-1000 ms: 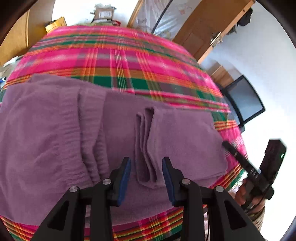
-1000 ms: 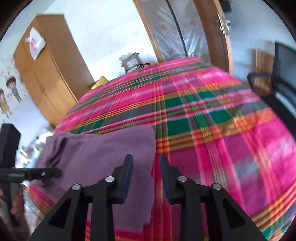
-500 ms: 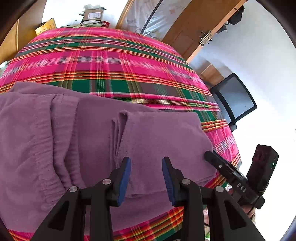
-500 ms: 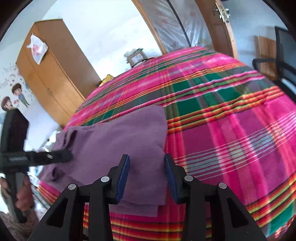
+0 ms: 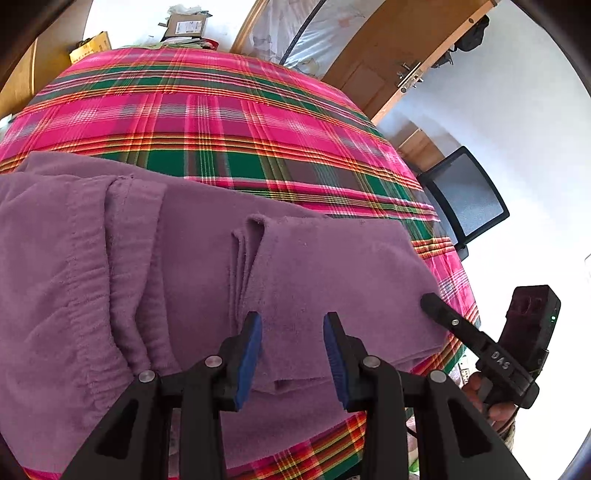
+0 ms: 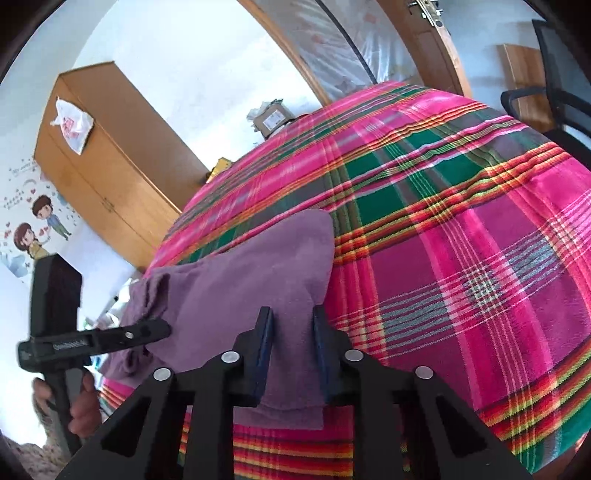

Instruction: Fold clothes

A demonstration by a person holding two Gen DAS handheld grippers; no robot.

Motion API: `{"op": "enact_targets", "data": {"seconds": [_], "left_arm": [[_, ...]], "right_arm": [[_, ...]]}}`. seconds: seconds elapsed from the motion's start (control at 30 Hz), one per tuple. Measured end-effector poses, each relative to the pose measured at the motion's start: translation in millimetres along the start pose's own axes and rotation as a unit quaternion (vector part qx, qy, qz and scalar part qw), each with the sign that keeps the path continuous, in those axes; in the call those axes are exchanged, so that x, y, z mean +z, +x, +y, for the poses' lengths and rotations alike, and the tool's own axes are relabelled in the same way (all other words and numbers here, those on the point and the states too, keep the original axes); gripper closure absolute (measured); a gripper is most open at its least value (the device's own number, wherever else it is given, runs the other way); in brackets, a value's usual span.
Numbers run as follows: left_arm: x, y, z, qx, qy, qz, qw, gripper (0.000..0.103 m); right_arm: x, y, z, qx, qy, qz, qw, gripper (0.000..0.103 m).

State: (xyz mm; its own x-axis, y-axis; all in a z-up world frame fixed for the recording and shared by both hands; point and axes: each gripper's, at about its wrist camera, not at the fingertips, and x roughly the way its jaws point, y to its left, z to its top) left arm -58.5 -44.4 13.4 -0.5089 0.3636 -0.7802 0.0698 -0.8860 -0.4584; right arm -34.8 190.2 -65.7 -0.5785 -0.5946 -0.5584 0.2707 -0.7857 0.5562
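Note:
A purple fleece garment [image 5: 92, 277] lies flat on the plaid bed cover [image 5: 221, 122], with one end folded over into a thicker panel [image 5: 332, 266]. My left gripper [image 5: 292, 319] hovers open above the near edge of that panel, with nothing pinched. My right gripper [image 6: 291, 314] sits at the panel's right corner [image 6: 258, 273]. Its jaws are closing with the cloth's edge between them, and the cloth there still lies flat, not bunched. In the left wrist view, one of the right gripper's fingers [image 5: 443, 314] rests at the panel's right edge.
A black mesh chair [image 5: 469, 199] stands beside the bed on the right. A wooden wardrobe [image 6: 110, 166] and a wooden door [image 5: 388, 48] lie beyond it. Cardboard boxes [image 5: 184, 26] sit past the far edge. A hand [image 6: 83, 410] grips the left tool.
The right gripper's jaws have narrowed around the cloth's corner, and its finger has slid onto the panel's right edge. The left gripper keeps the same opening, its view tilted slightly.

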Motion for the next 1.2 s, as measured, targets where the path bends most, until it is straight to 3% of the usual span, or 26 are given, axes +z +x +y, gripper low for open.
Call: {"op": "enact_targets", "data": {"seconds": [0.37,0.77,0.9,1.2], "left_arm": [[-6,-14,16,0.01,-0.026,-0.005,0.9996,0.068],[-19,-58,38,-0.015,-0.046,-0.051,0.9975,0.068],[-25,-71,46,-0.013,-0.052,-0.063,0.9965,0.068],[-46,-107,78,-0.007,-0.086,-0.101,0.9911,0.068]], "right_arm": [[15,-31,54,0.019,-0.044,-0.043,0.998,0.091],[29,-38,129,0.036,-0.104,-0.065,0.992,0.091],[31,-29,158,0.018,-0.127,-0.063,0.99,0.091],[35,-11,231,0.074,-0.194,-0.064,0.976,0.097]]}}
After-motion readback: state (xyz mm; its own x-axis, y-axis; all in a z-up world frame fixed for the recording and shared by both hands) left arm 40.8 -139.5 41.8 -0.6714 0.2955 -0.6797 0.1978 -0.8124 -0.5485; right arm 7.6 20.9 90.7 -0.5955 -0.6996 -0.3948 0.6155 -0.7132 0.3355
